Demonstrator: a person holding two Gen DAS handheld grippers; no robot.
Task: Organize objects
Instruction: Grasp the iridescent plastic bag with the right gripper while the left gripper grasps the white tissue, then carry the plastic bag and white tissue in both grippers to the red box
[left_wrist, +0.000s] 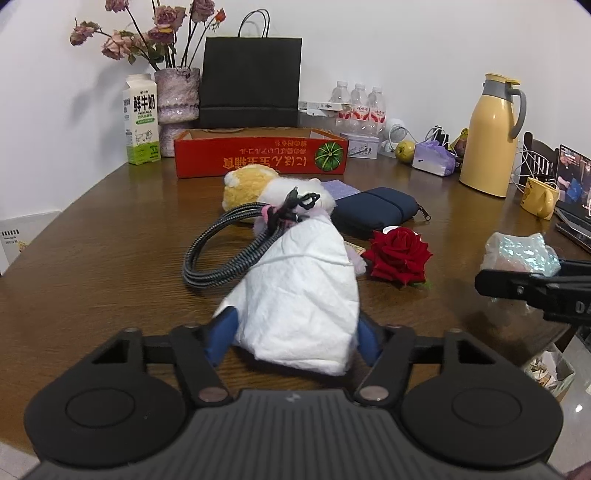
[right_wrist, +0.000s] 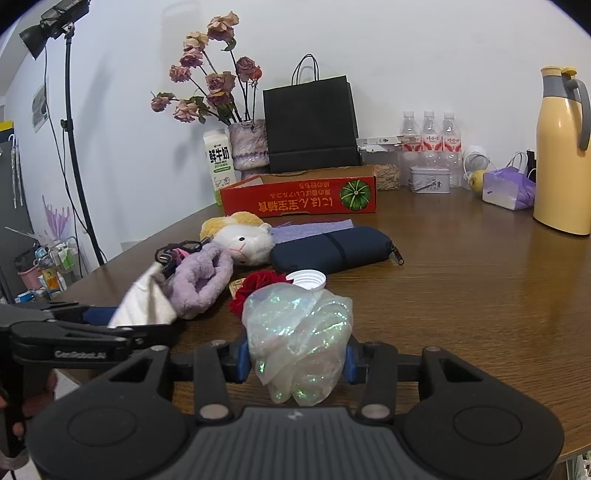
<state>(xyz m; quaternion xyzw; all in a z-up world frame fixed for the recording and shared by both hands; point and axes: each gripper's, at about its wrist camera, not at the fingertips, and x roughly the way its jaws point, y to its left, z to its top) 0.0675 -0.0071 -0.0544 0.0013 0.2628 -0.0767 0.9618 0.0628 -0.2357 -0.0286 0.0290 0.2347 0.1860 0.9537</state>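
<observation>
— Wooden table, item one?
— White tissue, my left gripper clamped on it (beside the red rose).
— Item two?
— Iridescent bag, pinched in my right gripper.

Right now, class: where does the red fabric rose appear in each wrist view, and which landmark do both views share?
Left wrist view: the red fabric rose lies right of centre, beside the white tissue.
Right wrist view: centre, partly hidden behind the iridescent wrap.
Shared landmark: the red cardboard box behind it.
</observation>
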